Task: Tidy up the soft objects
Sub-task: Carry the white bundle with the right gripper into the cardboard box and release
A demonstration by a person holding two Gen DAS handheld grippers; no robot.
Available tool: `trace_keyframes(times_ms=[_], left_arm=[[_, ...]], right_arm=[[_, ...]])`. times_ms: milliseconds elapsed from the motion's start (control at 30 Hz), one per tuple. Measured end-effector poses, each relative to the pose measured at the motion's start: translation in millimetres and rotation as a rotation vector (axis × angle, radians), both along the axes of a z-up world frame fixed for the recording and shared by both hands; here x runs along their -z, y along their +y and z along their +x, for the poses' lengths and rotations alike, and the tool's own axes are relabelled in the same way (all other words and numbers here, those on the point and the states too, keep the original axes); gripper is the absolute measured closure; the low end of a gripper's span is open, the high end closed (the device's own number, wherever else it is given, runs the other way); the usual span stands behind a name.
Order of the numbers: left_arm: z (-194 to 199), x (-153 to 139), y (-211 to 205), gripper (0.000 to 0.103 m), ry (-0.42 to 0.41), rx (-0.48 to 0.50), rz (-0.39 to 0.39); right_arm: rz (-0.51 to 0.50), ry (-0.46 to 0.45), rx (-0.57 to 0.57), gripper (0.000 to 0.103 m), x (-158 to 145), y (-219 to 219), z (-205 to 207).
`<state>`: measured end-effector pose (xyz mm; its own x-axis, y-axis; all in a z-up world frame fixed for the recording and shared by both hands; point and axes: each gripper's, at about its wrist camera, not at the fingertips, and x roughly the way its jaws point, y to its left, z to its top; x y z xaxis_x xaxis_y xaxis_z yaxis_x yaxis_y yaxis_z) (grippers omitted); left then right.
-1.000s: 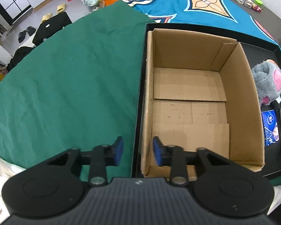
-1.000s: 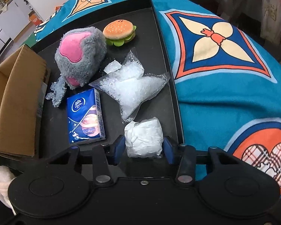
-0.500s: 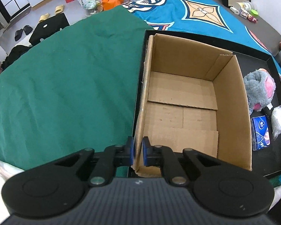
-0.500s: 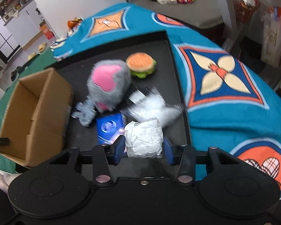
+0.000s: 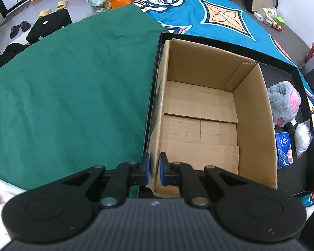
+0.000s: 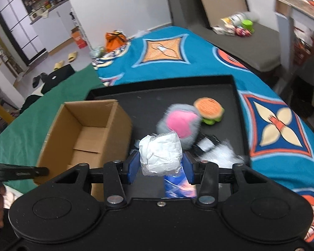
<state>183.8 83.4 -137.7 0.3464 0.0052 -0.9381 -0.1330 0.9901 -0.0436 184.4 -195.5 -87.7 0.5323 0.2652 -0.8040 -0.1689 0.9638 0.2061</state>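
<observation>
Left claw (image 5: 154,170) closed on near-left wall of cardboard box (image 5: 255,129), one blue pad either side of wall. Box open, empty, flaps flat on its floor, sits in black tray (image 5: 303,167) ahead of claw. Green cloth (image 5: 73,96) left of claw. Right of box, beyond claw: grey-pink plush (image 5: 282,104), blue tissue pack (image 5: 283,148), clear bag of white stuff (image 5: 302,138). Teal patterned cover (image 5: 219,16) far ahead.

a bed, it seems, under a teal patterned blanket (image 6: 198,62) and green cloth (image 5: 73,94), carries a black tray (image 6: 148,102).
</observation>
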Motion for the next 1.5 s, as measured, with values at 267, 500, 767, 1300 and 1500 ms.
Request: trace_keyframes(times_ms=[267,500,767,1300,1500], left_arm=[[0.2,2.4,5.3,0.095,-0.011,-0.008,-0.012],[-0.8,4.8,12.2,0.094,-0.02,-0.024,-0.047],[-1.4,5.6,18.7,0.094,-0.026,-0.037,-0.078],[-0.7,4.5,19.4,0.094,-0.03,-0.035,-0.082],[0.2,4.0,17.4,0.094,-0.026,-0.033,-0.068]], right_arm=[[-0.002,-0.015,-0.086,0.059,-7.9,50.8,9.3],[-0.013,-0.018,-0.137,0.059,-4.9,83.8,13.5],[-0.02,-0.045,-0.211,0.059,-7.4,120.0,19.0],[-0.017,-0.1,-0.258,0.008,-10.5,149.8,25.6],[0.047,-0.037,-0.198,0.006,-1.2,119.5,20.1]])
